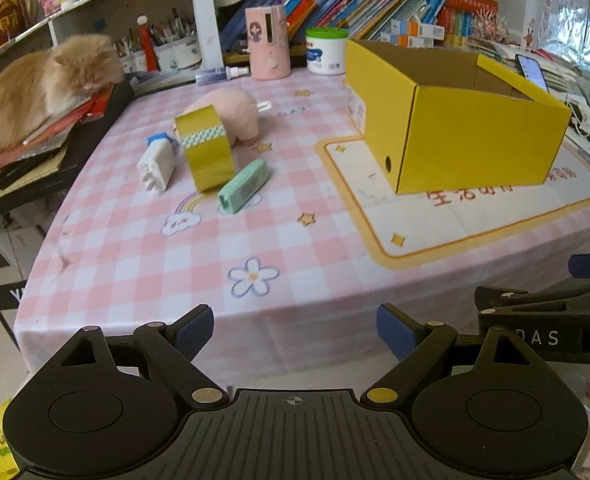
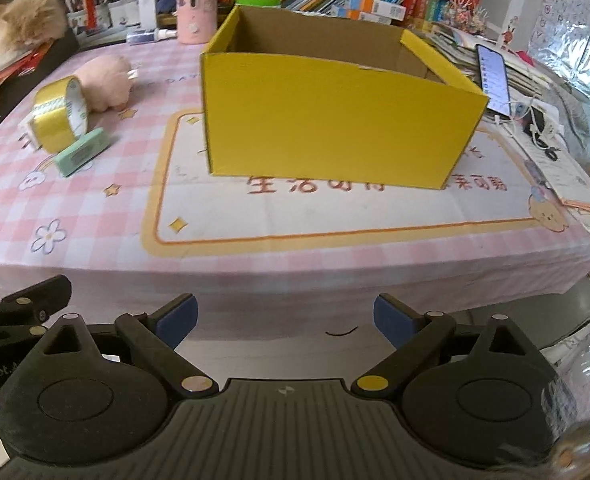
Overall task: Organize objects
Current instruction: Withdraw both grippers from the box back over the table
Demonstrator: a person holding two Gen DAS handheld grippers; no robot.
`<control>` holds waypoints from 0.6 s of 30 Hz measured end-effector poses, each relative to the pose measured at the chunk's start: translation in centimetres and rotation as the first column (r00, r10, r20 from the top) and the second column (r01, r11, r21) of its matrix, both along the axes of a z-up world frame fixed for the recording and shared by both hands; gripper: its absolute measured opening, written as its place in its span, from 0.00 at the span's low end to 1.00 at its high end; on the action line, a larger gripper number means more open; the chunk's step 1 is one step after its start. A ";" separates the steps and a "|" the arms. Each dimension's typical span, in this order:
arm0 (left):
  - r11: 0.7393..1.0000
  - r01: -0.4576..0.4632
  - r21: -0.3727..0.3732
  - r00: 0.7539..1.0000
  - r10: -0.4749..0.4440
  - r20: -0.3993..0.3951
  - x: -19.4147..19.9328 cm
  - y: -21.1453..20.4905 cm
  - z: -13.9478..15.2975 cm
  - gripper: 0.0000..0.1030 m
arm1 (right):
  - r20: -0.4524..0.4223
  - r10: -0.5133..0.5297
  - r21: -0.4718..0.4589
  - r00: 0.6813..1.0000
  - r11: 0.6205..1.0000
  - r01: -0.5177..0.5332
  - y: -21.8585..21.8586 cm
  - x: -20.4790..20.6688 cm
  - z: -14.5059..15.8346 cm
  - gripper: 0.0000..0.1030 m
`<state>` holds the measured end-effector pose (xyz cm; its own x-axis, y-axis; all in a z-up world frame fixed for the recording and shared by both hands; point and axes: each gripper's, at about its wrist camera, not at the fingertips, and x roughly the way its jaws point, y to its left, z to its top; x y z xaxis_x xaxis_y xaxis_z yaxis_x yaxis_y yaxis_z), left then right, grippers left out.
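- The left gripper [image 1: 295,334], black with blue-padded fingertips, hung with its jaws spread wide and nothing between them, just short of the table's near edge.
- The right gripper [image 2: 286,322], of the same make, also stood wide open and empty before that edge, facing the box.
- The table wore a pink-and-white checked cloth [image 1: 135,240] printed with flowers, stars and a white panel framed in yellow.
- An open yellow cardboard box [image 2: 335,120] with a plain brown inside stood on that panel; what the views showed of its inside held nothing.
- Left of the box, well apart from it, lay a cluster of small things: a mint-green rectangular eraser-like block [image 1: 243,186], touching or just beside a gold roll of tape [image 1: 207,146] standing on its edge.
- A white plug adapter [image 1: 157,164] lay just beside the roll on its far-left side.
- A pink plush toy [image 1: 231,114] lay right behind the roll.
- Farther back stood a pink cylindrical holder [image 1: 266,42] and a white tub with a green lid [image 1: 327,52], before shelves of books.
- A fluffy orange cat [image 1: 43,88] lay on a stack at the left.
- A lit phone [image 2: 494,76] leaned at the right of the box.
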<state>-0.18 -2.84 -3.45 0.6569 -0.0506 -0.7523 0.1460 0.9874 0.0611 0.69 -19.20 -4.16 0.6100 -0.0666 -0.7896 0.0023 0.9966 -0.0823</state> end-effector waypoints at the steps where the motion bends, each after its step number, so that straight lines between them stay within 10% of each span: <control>1: 1.000 -0.004 0.002 1.000 0.004 -0.003 -0.1 0.2 -0.1 0.88 | -0.003 0.006 0.002 1.000 1.000 -0.006 0.3 -0.1 -0.1 0.93; 18: 0.995 -0.099 0.007 0.995 0.099 0.001 -1.6 4.8 0.3 0.88 | -0.013 0.096 0.017 0.995 0.995 -0.096 4.9 -0.5 -0.1 0.93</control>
